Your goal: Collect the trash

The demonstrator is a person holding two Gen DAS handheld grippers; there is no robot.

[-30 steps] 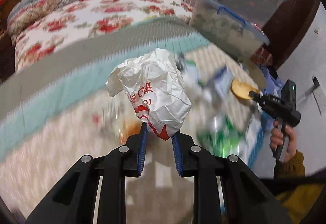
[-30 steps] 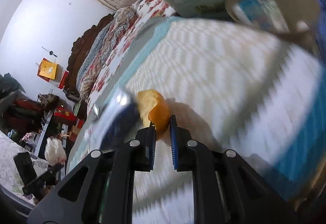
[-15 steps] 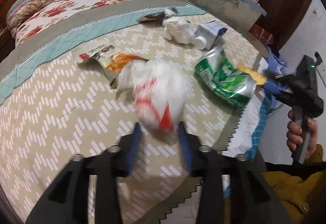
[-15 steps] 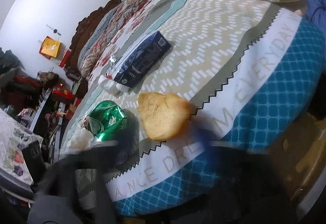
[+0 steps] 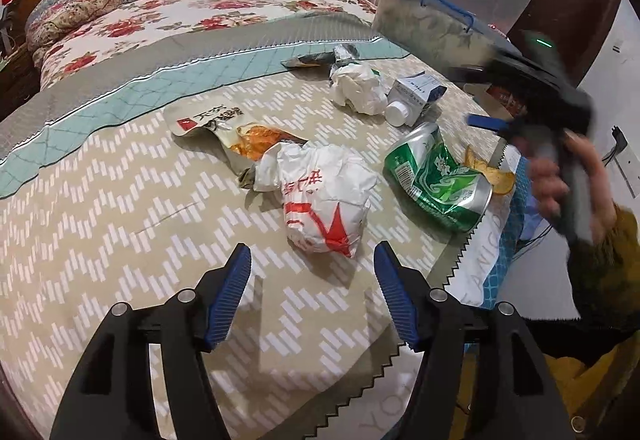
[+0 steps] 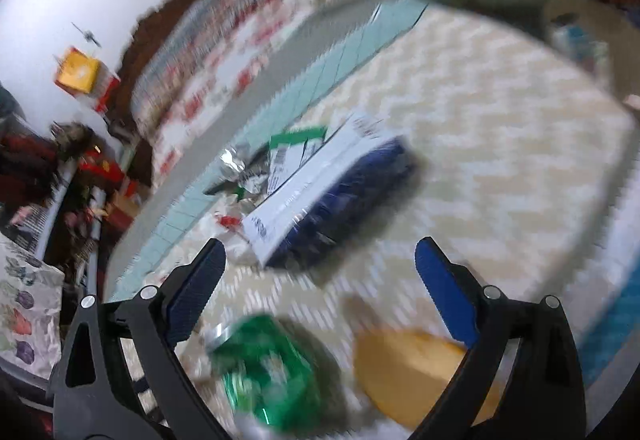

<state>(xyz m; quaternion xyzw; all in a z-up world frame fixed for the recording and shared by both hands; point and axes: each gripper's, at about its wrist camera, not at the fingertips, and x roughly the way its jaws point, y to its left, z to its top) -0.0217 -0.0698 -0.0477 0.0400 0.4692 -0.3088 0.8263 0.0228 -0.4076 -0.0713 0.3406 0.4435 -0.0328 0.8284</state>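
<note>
Your left gripper (image 5: 312, 272) hung over the near part of the bed cover (image 5: 120, 207), jaws opening, nothing pressed between the pads. The crumpled white bag with red print (image 5: 324, 199) lay on the cover just beyond the fingertips, free of them, leaning against the torn snack wrapper (image 5: 236, 127).

Your right gripper (image 6: 320, 272) stood spread wide and empty. In its blurred view the yellow peel-like scrap (image 6: 404, 368) lay low between the fingers, near the right one, not touching either pad as far as the smear allowed you to tell. The crushed green can (image 5: 436, 179) sat beside that scrap at the cover's edge; the blue-and-white carton (image 6: 332, 191) lay further up, next to a ball of white paper (image 5: 360, 91) and a small white bottle (image 5: 398, 113).

No bin or sack showed in either view, so the pieces looked to be gathering into one heap near the corner. Judged from that, the step was release and clear.

- You needed both pads fully off before lifting, or the thin bag would snag and drag.
- The can and scrap sat close to the drop; a sideways sweep risked knocking them over.
- For the carton, a grip across its narrow side would have suited better than its long face.
</note>
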